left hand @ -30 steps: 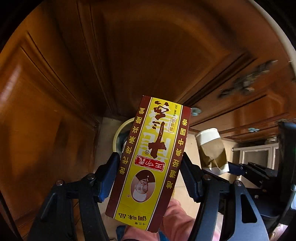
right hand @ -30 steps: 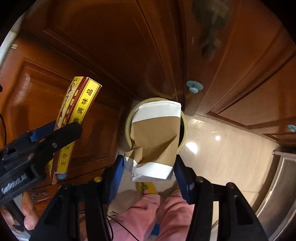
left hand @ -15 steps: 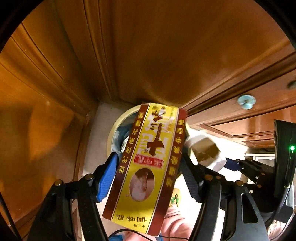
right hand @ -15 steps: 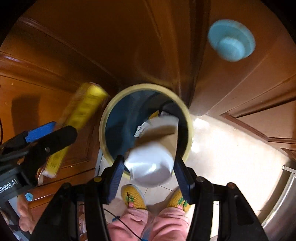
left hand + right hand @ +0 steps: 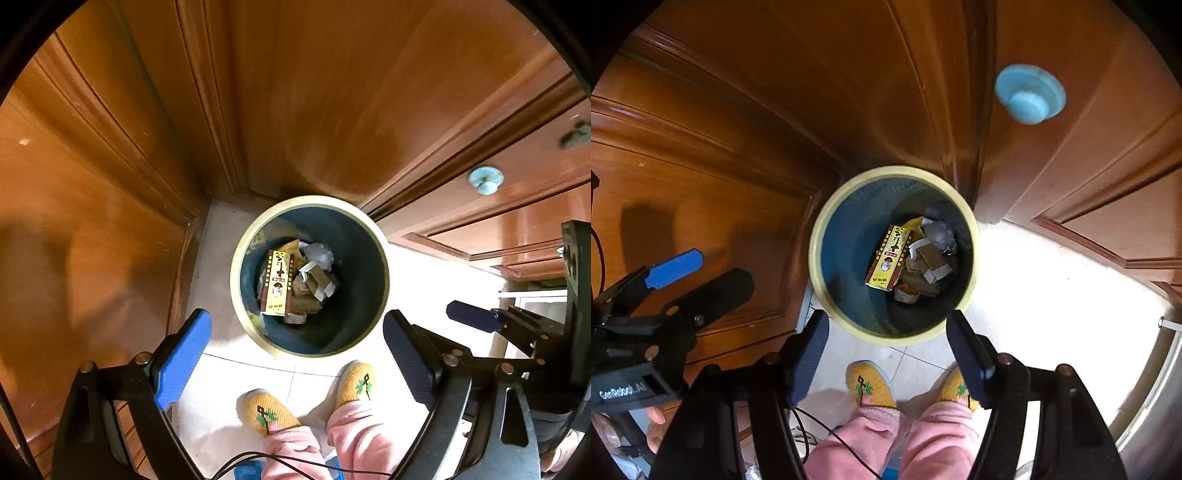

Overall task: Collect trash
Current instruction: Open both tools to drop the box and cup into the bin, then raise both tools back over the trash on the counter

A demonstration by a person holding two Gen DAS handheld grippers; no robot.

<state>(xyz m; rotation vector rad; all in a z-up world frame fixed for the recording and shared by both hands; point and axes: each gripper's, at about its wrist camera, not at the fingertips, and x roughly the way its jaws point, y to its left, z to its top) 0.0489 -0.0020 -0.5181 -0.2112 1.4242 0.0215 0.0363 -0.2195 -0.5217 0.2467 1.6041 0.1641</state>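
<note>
both views look steeply down into a round bin (image 5: pixel 373 258) with a pale yellow rim and a dark blue inside, standing on light floor tiles in a corner of brown wooden cabinets (image 5: pixel 92 221). lying in the bin on other scraps: a yellow and dark red carton (image 5: pixel 277 283) printed with chinese characters and a small oval portrait, and just beside it a crumpled brown and white paper cup (image 5: pixel 317 282); a grey crumpled wad (image 5: pixel 940 232) lies next to them. left gripper (image 5: pixel 295 354): jaws wide apart and opening, nothing between them. right gripper (image 5: pixel 886 354): jaws apart and opening, nothing between them. the left gripper's body, seen from the right wrist, bears white lettering, only partly legible. yellow slippers (image 5: pixel 868 384) and pink trouser legs stand below the bin.
</note>
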